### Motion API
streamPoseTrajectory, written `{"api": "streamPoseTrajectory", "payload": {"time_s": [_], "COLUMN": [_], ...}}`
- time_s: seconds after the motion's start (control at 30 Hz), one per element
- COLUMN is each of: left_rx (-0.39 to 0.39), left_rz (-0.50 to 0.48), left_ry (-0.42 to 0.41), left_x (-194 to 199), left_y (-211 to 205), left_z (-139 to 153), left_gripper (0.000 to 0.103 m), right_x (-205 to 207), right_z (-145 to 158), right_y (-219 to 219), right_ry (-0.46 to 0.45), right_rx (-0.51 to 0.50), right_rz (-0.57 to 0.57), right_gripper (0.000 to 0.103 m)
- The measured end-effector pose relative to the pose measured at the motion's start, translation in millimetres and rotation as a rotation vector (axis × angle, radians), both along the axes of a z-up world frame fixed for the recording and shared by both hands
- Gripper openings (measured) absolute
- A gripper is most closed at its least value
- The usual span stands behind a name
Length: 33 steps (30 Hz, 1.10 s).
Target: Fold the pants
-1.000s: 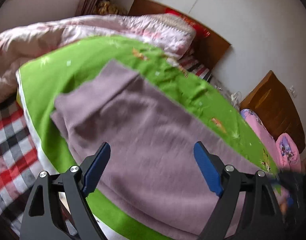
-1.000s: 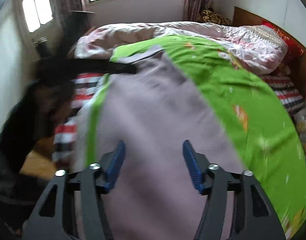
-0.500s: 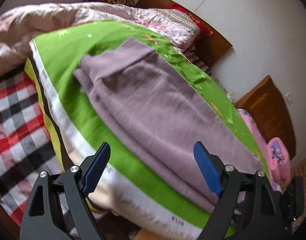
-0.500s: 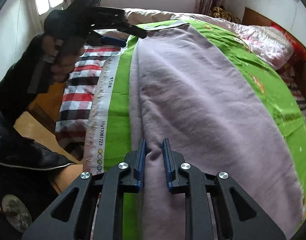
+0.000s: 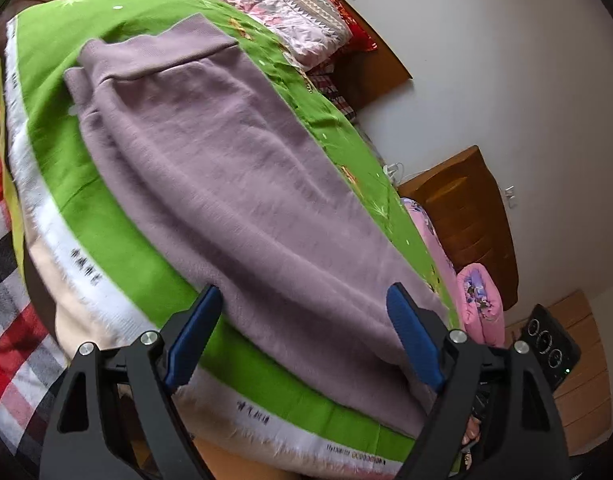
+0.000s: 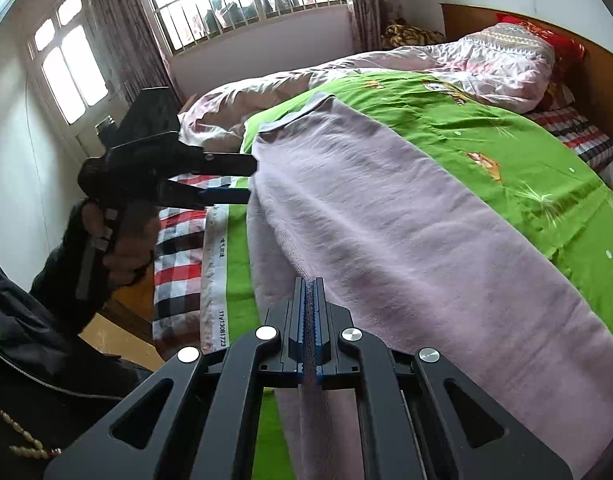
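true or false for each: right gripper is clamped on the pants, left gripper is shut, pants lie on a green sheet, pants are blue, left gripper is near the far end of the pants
1. The right gripper is clamped on the pants. True: its jaws have just closed on a fold of the fabric.
2. The left gripper is shut. False: its jaws stand wide open, holding nothing.
3. The pants lie on a green sheet. True.
4. The pants are blue. False: they are pale purple; only the gripper pads are blue.
5. In the right wrist view, the left gripper is at the pants' far end. True.
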State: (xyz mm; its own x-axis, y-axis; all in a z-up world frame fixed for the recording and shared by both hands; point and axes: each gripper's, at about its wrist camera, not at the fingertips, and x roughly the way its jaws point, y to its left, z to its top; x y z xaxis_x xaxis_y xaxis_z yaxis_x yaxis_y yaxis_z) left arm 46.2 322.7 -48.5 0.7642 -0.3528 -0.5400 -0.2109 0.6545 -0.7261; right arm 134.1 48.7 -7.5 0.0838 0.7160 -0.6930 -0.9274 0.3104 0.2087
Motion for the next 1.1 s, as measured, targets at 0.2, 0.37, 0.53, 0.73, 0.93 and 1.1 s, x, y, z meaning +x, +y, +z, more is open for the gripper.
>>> {"api": "streamPoseTrajectory", "payload": {"time_s": [0.2,0.37,0.53,0.73,0.93,1.1], "left_rx": [-0.062,0.015,0.083,0.111,0.126,0.13], "left_rz": [0.037,0.066,0.069,0.087,0.097,0.1], "left_ry": [0.017,0.058,0.053,0.097,0.105,0.095], "left_x": [14.8,5.2,-7.5,-10.2,-11.0,-10.8], "left_y": [11.9,12.5,9.1,9.1,7.9,9.7], "left_z": [-7.2,-3.2,4.4,0.8,1.4,-9.0], "left_gripper": [0.049,0.019,0.005,0.005,0.005,0.009], "right_x": [-8.0,-18.1,-27.4,-39.6,-44.0,-41.4], "right_z": [-1.3,-3.0,-5.2,-28.5,-26.9,-37.1], "right_y": [-0.8,2.0,3.6,13.2,12.1,14.2], "right_ry": [-0.011,-0.044,-0.06,-0.07,-0.077,-0.085], "right_rx": [0.006,-0.012,-0.024,-0.094,-0.092,-0.112], "right_rz": [0.014,0.035,0.057,0.074,0.08,0.076], "right_gripper": [0.004,0.004,0.004,0.004,0.004,0.012]}}
